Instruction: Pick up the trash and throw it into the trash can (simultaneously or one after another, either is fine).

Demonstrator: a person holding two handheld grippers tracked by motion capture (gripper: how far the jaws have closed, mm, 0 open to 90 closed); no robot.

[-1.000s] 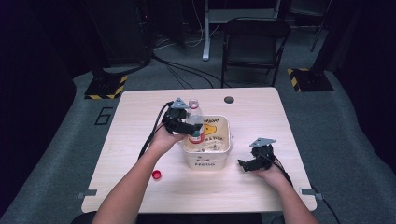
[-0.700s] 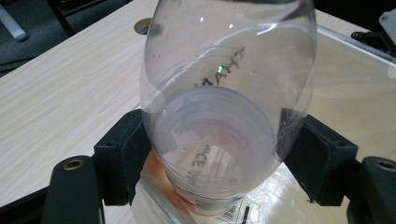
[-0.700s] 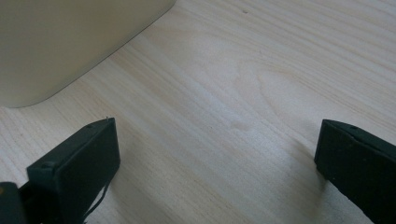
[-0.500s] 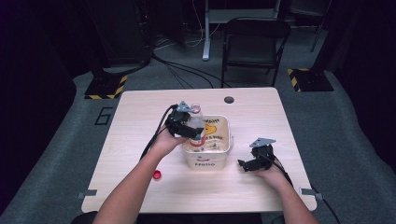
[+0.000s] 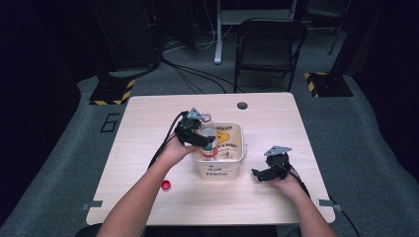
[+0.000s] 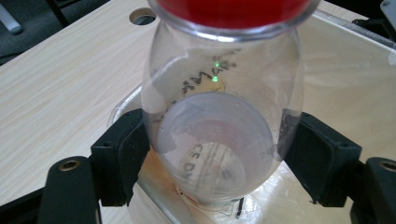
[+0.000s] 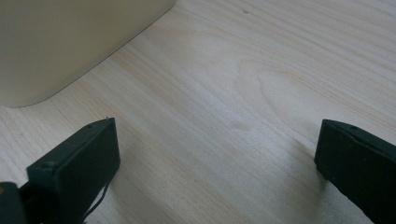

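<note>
1. Bottle (image 5: 207,136), clear plastic, red band round it, clamped in left gripper (image 5: 198,139); held over left part of cream tub (image 5: 236,158), neck pointing away toward far side of table (image 5: 148,128).
2. Left gripper view: both black pads pressed on bottle (image 6: 219,116) sides, one each side; open mouth facing camera, red band at top edge; tub floor with printing seen through plastic.
3. Bottle bottom inside tub or just above it: cannot tell which.
4. Left hand (image 5: 174,150) wrapped round gripper body, cable trailing back along forearm.
5. Right gripper (image 5: 261,174) low over table, just right of tub, jaws pointing toward tub wall; nothing between them.
6. Right gripper view: jaws wide apart, bare wood between, tub (image 7: 70,42) corner at upper left, not touching either jaw.
7. Red cap (image 5: 167,185) lying on table near front edge, left of tub, beside left forearm, well apart from bottle.
8. Tub upright near table centre, yellow print on inside wall, dark lettering on front.
</note>
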